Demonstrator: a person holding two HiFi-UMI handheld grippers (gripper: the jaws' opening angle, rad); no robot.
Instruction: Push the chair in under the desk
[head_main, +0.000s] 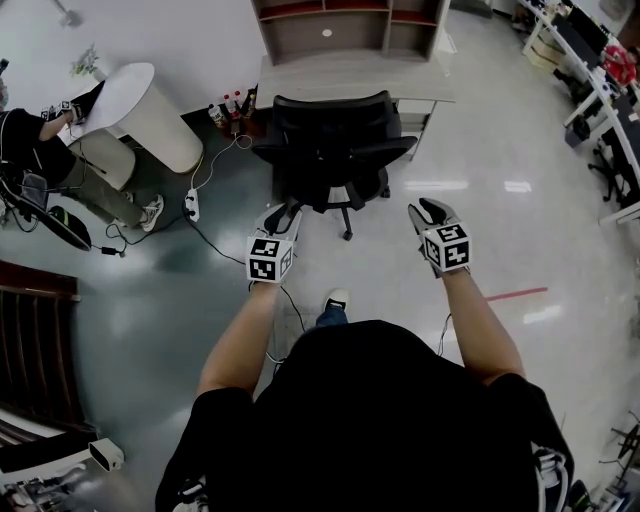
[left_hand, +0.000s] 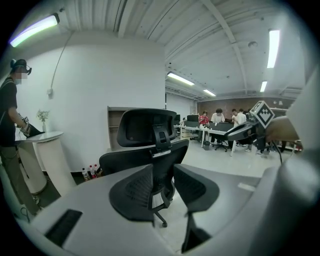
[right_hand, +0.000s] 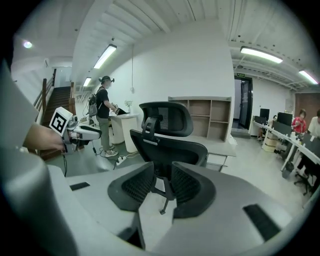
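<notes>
We hold the left gripper (head_main: 288, 212) and the right gripper (head_main: 430, 210) level and apart behind the chair (head_main: 330, 150). Both have their jaws spread with nothing between them, and neither touches the backrest. The chair faces the desk (head_main: 350, 72) with its back toward us and its seat at the desk's front edge; we cannot tell how far under it sits. This stance suits bracing both sides of the backrest for a shove, or equally standing clear of a chair already home.
</notes>
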